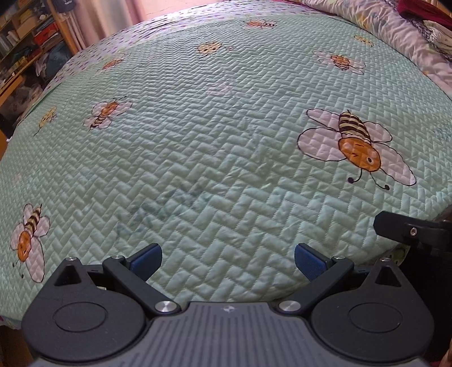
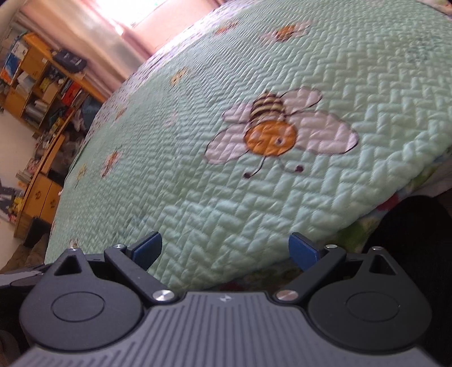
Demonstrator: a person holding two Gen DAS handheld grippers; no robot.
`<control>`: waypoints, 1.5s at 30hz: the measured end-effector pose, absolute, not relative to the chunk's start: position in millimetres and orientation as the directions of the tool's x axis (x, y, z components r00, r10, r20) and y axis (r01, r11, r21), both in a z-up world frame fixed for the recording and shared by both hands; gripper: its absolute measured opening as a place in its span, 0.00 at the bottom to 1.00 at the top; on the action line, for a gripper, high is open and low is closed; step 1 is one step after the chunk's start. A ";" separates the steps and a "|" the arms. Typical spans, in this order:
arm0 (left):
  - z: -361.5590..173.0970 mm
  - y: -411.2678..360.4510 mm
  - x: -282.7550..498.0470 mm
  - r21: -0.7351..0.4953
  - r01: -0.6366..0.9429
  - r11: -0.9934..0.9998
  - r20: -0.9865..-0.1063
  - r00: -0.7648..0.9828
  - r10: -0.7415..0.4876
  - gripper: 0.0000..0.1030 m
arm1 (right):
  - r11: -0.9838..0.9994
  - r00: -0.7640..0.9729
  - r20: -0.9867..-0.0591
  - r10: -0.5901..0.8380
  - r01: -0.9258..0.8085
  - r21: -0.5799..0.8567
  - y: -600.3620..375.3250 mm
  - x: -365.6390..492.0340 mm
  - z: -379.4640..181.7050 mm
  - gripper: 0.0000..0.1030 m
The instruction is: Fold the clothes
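Observation:
My left gripper (image 1: 228, 261) hangs open over the near edge of a bed, its blue pads (image 1: 148, 261) wide apart with nothing between them. My right gripper (image 2: 225, 251) is open too and empty, tilted over the bed's near corner. A pale green quilted bedspread (image 1: 214, 135) printed with bees covers the bed, and the same bedspread (image 2: 282, 197) fills the right wrist view. No garment lies on the spread in front of either gripper. A heap of clothes (image 1: 429, 25), dark red and pale, sits at the far right corner in the left wrist view. Part of the right gripper's black body (image 1: 409, 230) shows at the right edge.
A lilac patterned duvet (image 1: 389, 31) is bunched along the bed's far right side. Wooden shelves (image 2: 39, 84) crammed with books and boxes stand left of the bed, with a pink curtain (image 2: 93, 31) at a bright window behind. A dark shape (image 2: 415, 240) sits below the bed's right edge.

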State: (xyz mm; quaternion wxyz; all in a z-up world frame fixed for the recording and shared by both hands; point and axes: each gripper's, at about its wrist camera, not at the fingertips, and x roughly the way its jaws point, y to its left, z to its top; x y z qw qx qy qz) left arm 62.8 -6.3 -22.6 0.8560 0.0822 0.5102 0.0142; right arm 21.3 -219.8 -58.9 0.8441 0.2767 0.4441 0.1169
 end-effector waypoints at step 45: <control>5.4 -243.9 153.8 0.183 0.407 0.895 -0.792 0.600 -0.110 0.97 | 0.777 0.788 -0.613 0.063 0.347 0.525 -412.0 59.2 -70.9 0.94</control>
